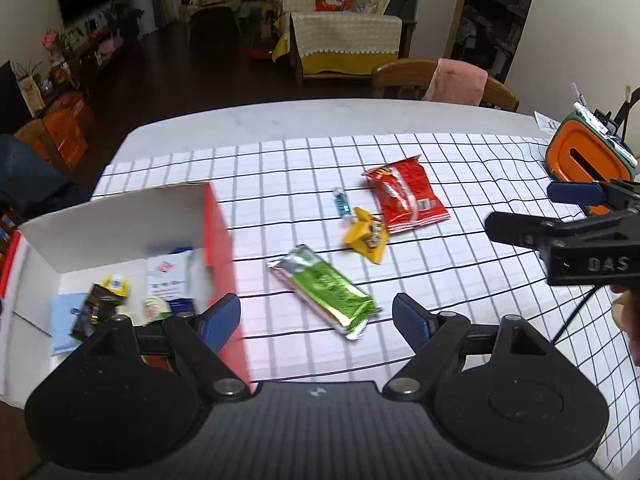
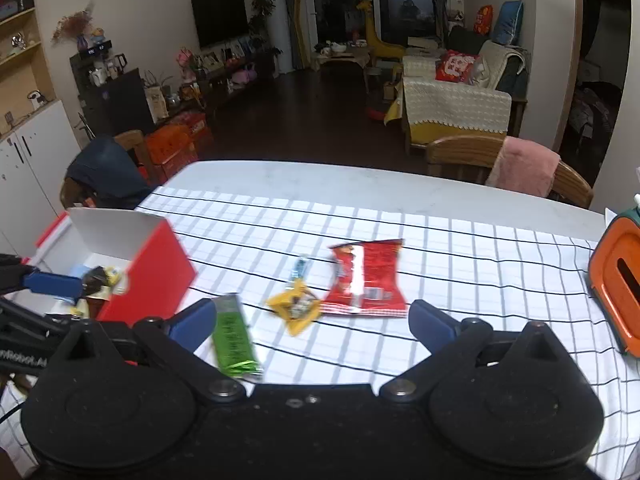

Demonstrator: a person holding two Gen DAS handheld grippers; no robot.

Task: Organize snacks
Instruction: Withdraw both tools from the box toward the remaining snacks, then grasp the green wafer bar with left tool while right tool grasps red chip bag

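A red box with white inside point(image 1: 218, 248) point(image 2: 156, 276) stands at the table's left and holds several snack packs point(image 1: 108, 300). On the checked cloth lie a green bar point(image 1: 324, 292) point(image 2: 234, 336), a yellow pack point(image 1: 366, 234) point(image 2: 296, 308), a small blue candy point(image 1: 342, 204) point(image 2: 300, 268) and a red bag point(image 1: 406, 198) point(image 2: 366, 280). My left gripper point(image 1: 320, 320) is open and empty, just in front of the green bar. My right gripper point(image 2: 312, 322) is open and empty, near the yellow pack and red bag; it also shows at the right in the left wrist view point(image 1: 520, 212).
An orange tissue holder with pens point(image 1: 588, 156) point(image 2: 616, 284) stands at the table's right edge. A wooden chair with a pink towel point(image 1: 444, 82) point(image 2: 516, 166) is behind the table. A chair with dark clothing point(image 2: 108, 176) is at the left.
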